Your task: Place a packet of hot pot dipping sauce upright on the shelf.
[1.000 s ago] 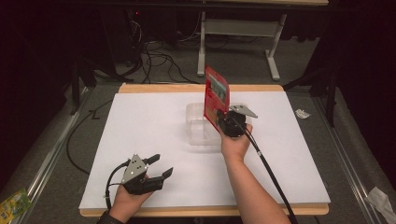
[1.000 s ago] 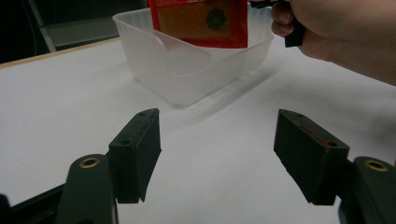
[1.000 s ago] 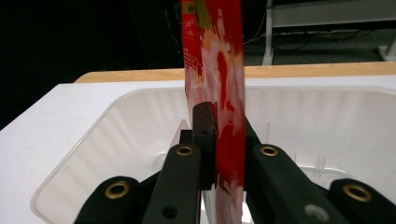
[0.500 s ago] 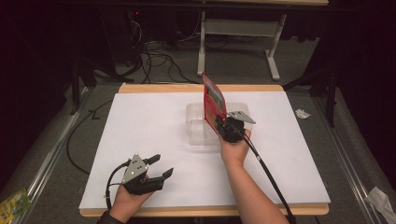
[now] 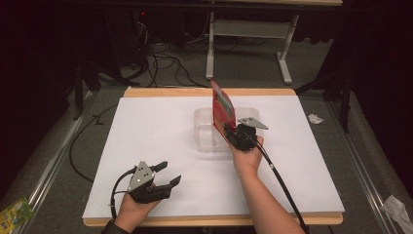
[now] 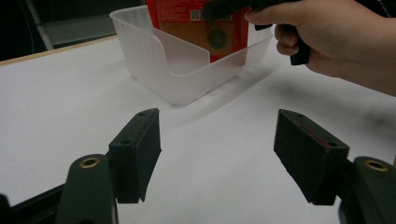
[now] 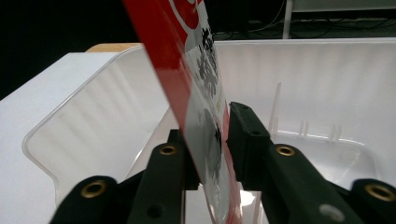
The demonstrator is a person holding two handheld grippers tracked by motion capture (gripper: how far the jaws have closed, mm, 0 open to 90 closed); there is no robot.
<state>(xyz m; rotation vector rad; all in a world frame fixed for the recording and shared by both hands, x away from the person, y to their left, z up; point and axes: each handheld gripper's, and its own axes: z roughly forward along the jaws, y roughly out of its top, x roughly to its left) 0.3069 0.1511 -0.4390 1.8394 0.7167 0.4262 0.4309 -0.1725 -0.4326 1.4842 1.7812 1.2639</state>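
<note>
A flat red packet (image 5: pixel 223 109) stands on edge in a clear plastic tub (image 5: pixel 204 139) at the middle of the white table top. My right gripper (image 5: pixel 230 132) is at the tub's near right rim with the packet (image 7: pixel 196 70) between its jaws. Those jaws have just been opening; the packet leans loosely in the gap of my right gripper (image 7: pixel 208 126). My left gripper (image 5: pixel 169 173) rests near the front left of the table, open, with nothing between its pads (image 6: pixel 140 149). In its view the tub (image 6: pixel 159 60) and the packet (image 6: pixel 201 32) lie ahead.
A wooden edge (image 5: pixel 204 92) borders the white table top (image 5: pixel 146 126). Cables and a table frame (image 5: pixel 253 34) lie on the floor beyond. Scraps of wrapper lie on the floor at the right (image 5: pixel 315 118) and at the left (image 5: pixel 12 214).
My right hand has lowered the red packet into the tub and turned it more edge-on. The left gripper has stayed still.
</note>
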